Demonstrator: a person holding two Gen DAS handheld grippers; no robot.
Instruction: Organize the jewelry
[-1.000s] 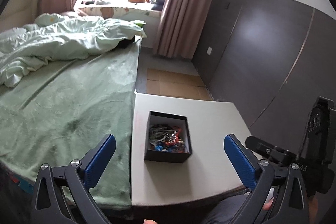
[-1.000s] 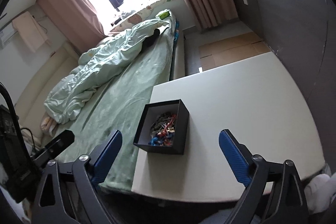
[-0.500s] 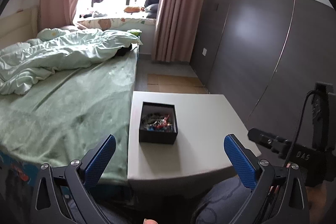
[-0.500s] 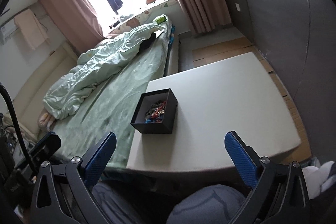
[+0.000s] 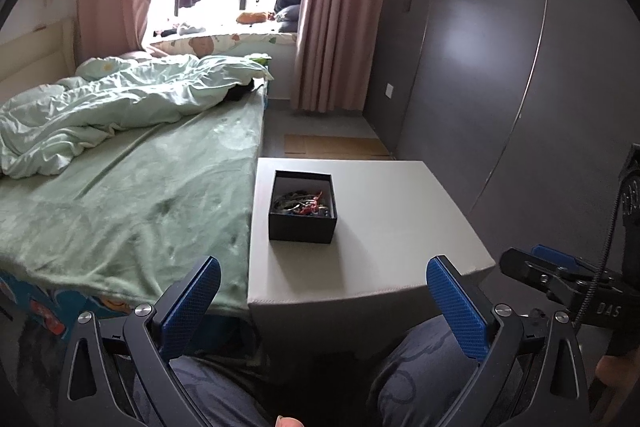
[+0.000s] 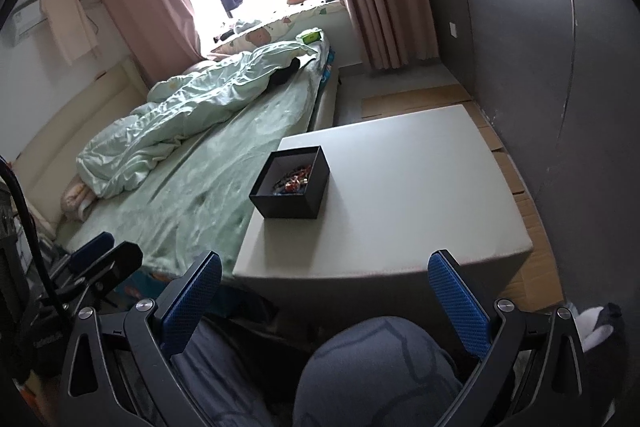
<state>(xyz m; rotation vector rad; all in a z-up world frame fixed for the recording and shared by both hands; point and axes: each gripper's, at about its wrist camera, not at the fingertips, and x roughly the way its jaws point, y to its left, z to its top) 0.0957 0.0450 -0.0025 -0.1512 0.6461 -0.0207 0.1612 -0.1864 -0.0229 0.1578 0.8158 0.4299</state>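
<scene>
A black open box (image 5: 303, 223) holding a tangle of colourful jewelry (image 5: 303, 205) stands on the left part of a white table (image 5: 384, 227). It also shows in the right wrist view (image 6: 292, 199), with the jewelry (image 6: 294, 181) inside. My left gripper (image 5: 320, 301) is open and empty, held back from the table's near edge above the person's knees. My right gripper (image 6: 324, 297) is open and empty, also well back from the table (image 6: 408, 195).
A bed with a green sheet (image 5: 132, 195) and a rumpled quilt (image 5: 120, 107) adjoins the table's left side. A dark grey wardrobe wall (image 5: 500, 87) runs along the right. Cardboard (image 6: 416, 99) lies on the floor beyond the table. The person's knees (image 6: 380, 359) are below the grippers.
Both grippers have pulled back and up from the table, so the box looks smaller and farther. Both stay open and empty. The box has not moved.
</scene>
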